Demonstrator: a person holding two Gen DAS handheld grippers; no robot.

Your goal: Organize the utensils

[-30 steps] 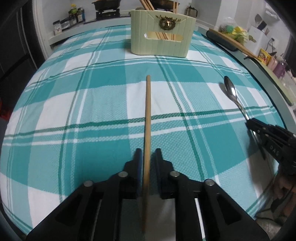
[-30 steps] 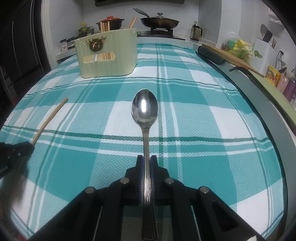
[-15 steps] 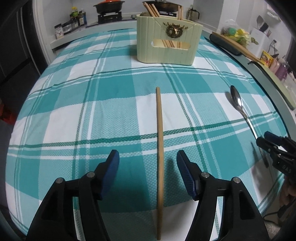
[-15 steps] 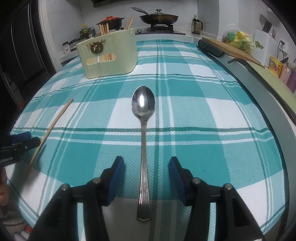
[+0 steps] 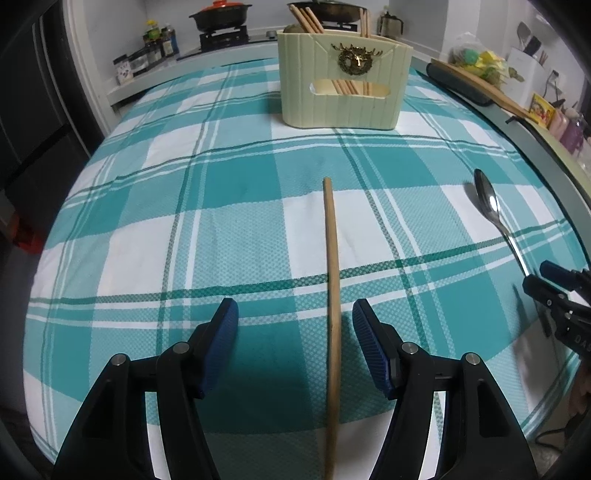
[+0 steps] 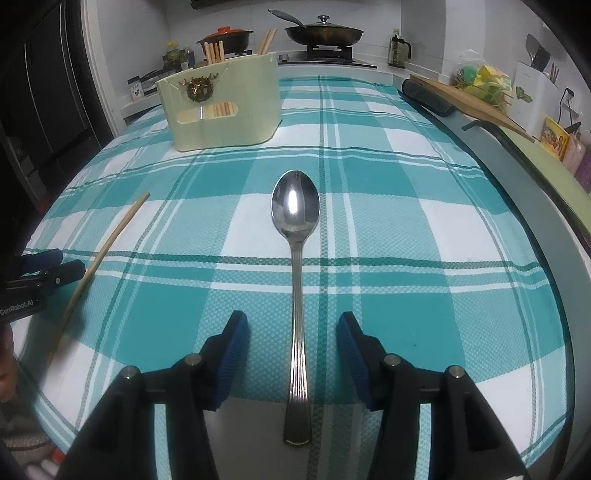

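A wooden chopstick [image 5: 331, 280] lies on the teal plaid tablecloth [image 5: 147, 229], between the open fingers of my left gripper [image 5: 295, 321], touching neither. A metal spoon [image 6: 297, 273] lies on the cloth between the open fingers of my right gripper [image 6: 291, 328], bowl pointing away. The spoon also shows in the left wrist view [image 5: 493, 210], the chopstick in the right wrist view [image 6: 103, 254]. A cream utensil holder [image 5: 341, 92] with a gold deer emblem stands at the far side, holding several chopsticks; it also shows in the right wrist view [image 6: 221, 107].
A stove with a red-lidded pot [image 5: 221, 18] and a frying pan [image 6: 325, 33] stands behind the table. A wooden board [image 6: 469, 99] and a black roll [image 6: 424, 98] lie along the right counter. Bottles [image 5: 159, 40] stand at the back left.
Both grippers have opened, letting go of the chopstick and the spoon, which now lie flat on the cloth. Both grippers have drawn back toward the near edge.
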